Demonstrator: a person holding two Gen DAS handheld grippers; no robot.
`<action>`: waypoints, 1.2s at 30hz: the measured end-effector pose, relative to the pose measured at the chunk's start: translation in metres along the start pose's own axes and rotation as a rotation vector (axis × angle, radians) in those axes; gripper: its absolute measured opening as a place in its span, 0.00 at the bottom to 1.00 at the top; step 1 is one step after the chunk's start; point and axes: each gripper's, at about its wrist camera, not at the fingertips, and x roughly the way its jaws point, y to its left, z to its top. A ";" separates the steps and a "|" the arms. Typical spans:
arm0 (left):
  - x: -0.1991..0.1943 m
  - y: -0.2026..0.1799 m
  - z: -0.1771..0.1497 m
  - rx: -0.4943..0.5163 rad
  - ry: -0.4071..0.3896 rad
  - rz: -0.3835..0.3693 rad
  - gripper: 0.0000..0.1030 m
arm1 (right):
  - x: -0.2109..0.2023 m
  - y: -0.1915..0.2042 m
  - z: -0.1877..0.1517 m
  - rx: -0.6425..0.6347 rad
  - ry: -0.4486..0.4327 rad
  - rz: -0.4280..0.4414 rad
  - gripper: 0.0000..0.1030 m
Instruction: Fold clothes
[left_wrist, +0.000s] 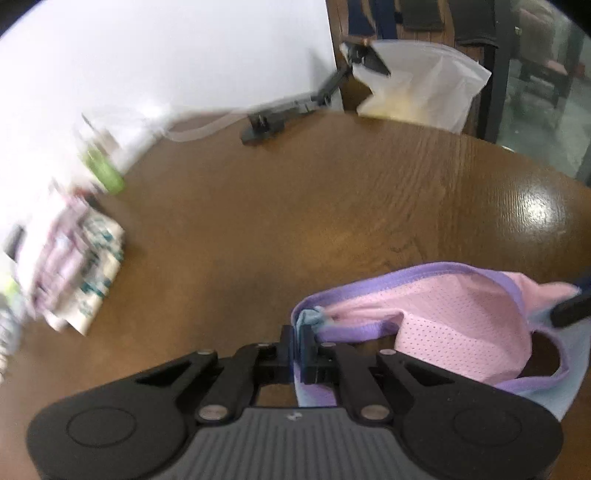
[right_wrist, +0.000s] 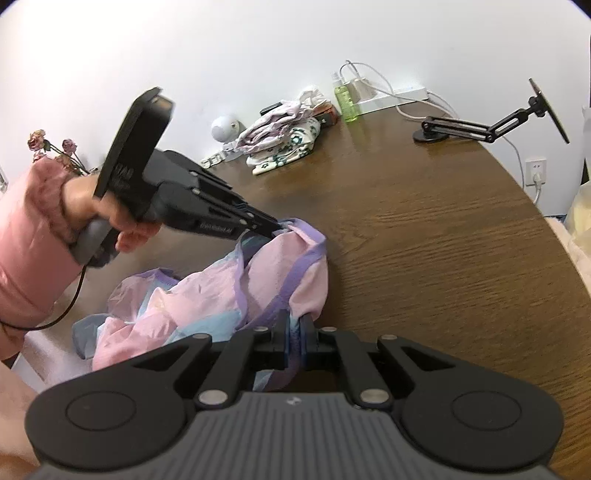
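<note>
A thin pink, purple and light-blue garment hangs bunched over the near edge of the brown wooden table. My left gripper is shut on its purple-edged hem, which is pinched between the pads; the pink mesh cloth trails off to the right. In the right wrist view the left gripper, held by a hand in a pink sleeve, grips the far corner of the garment. My right gripper is shut on the near edge of the same garment.
A stack of folded patterned clothes lies at the table's far side by the white wall, beside a green bottle. A black jointed stand and white cables sit further right. A white plastic bag stands at the table's far end.
</note>
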 end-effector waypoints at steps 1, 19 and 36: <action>-0.008 0.001 0.000 -0.001 -0.030 0.037 0.01 | -0.002 0.001 0.003 -0.012 -0.007 -0.015 0.05; -0.242 0.052 -0.023 -0.220 -0.521 0.882 0.01 | -0.053 0.166 0.198 -0.460 -0.442 -0.106 0.05; -0.213 -0.021 -0.125 -0.542 -0.587 0.545 0.07 | -0.060 0.298 0.202 -0.627 -0.514 -0.040 0.04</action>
